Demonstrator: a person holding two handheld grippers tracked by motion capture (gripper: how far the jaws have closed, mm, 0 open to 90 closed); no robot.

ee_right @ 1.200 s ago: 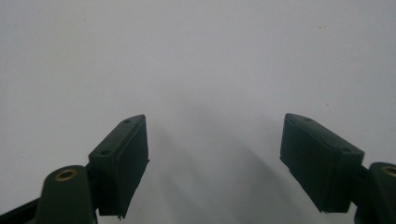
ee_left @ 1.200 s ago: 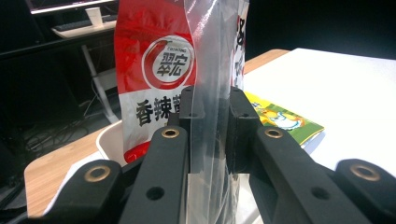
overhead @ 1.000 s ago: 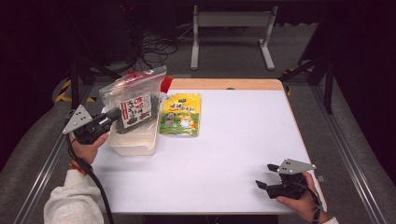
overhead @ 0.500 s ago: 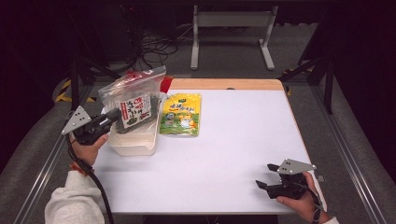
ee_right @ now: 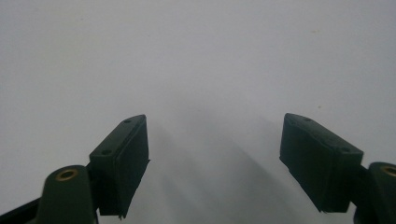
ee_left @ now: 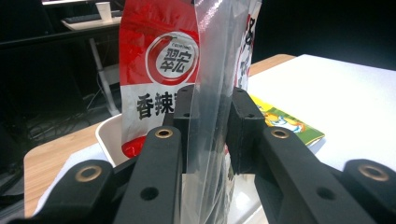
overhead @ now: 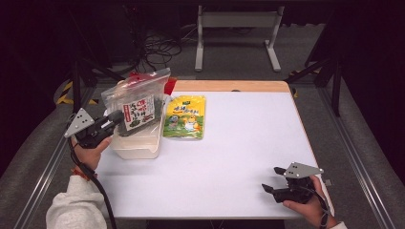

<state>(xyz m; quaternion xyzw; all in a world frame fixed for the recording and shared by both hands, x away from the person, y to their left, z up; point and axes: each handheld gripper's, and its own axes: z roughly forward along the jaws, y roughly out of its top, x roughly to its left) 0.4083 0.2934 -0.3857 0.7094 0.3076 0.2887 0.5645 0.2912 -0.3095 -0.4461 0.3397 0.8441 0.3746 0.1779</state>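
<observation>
A clear zip bag point(overhead: 136, 102) holding a dark printed packet stands upright in a white tub point(overhead: 138, 145) at the table's left. My left gripper point(overhead: 117, 117) comes at it from the left. In the left gripper view the bag point(ee_left: 212, 93) fills the narrow gap of my left gripper point(ee_left: 210, 112). The jaws have just been opening a little, and the pads still rest on the bag. A red packet point(ee_left: 159, 70) stands behind it. My right gripper point(overhead: 271, 178) rests low at the table's front right, open, and my right gripper point(ee_right: 215, 154) has only white tabletop between its pads.
A yellow-green snack packet point(overhead: 185, 117) lies flat just right of the tub. The white table point(overhead: 248, 133) has a wooden strip along its far edge. Cables and a metal stand sit on the floor beyond.
</observation>
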